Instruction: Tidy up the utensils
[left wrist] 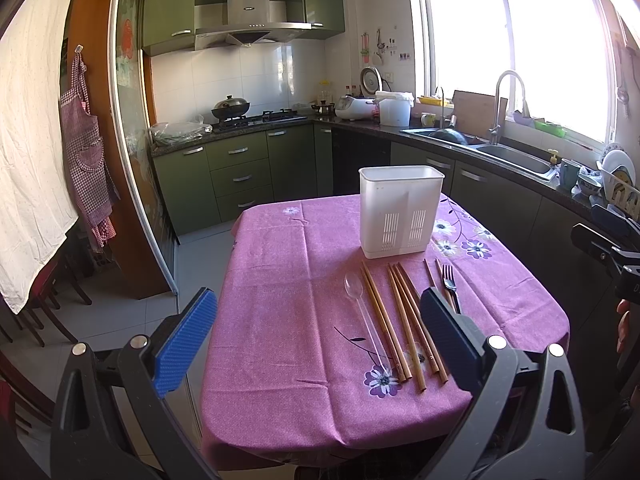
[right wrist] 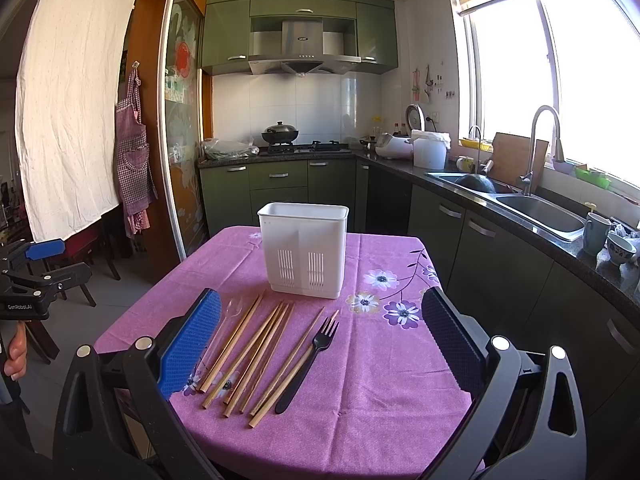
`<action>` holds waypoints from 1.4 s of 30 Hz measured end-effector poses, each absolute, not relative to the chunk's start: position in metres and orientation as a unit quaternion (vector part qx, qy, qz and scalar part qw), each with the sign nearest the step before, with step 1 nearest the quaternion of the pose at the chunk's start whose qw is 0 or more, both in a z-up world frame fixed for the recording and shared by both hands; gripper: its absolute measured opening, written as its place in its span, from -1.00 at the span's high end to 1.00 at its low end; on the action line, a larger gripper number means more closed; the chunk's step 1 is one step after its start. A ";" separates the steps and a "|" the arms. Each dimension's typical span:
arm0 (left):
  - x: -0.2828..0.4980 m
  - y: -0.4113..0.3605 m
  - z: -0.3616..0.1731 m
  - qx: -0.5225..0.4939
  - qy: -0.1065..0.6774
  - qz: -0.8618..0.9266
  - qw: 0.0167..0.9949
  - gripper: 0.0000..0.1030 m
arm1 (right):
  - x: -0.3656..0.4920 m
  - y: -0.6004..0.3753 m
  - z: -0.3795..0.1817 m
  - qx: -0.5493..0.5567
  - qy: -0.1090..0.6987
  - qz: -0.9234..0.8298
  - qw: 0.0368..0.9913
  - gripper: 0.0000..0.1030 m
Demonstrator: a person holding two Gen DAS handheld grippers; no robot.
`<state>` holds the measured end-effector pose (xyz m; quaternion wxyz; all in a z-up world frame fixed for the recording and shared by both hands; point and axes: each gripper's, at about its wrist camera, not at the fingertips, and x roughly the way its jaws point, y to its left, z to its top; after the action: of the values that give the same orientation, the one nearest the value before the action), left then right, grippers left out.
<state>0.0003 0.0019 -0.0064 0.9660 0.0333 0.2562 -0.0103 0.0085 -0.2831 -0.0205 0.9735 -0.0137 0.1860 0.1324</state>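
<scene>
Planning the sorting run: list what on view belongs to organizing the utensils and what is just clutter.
Job: white utensil holder, wooden chopsticks, black fork, clear spoon.
Clutter: apron, wok, rice cooker, sink, mug.

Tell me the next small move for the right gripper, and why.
Probably lower the right gripper onto the black fork. Its fingers are spread wide and hold nothing, the fork lies nearest on the right of the row, and the white holder behind it looks empty.
</scene>
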 end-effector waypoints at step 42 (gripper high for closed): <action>0.002 0.000 -0.008 0.036 0.260 -0.010 0.965 -0.87 | 0.010 -0.277 -0.030 -0.016 0.188 0.135 0.973 -0.93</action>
<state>0.0016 0.0004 -0.0078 0.9650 0.0356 0.2596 -0.0096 0.0101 -0.2767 -0.0303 0.9728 -0.0156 0.1879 0.1348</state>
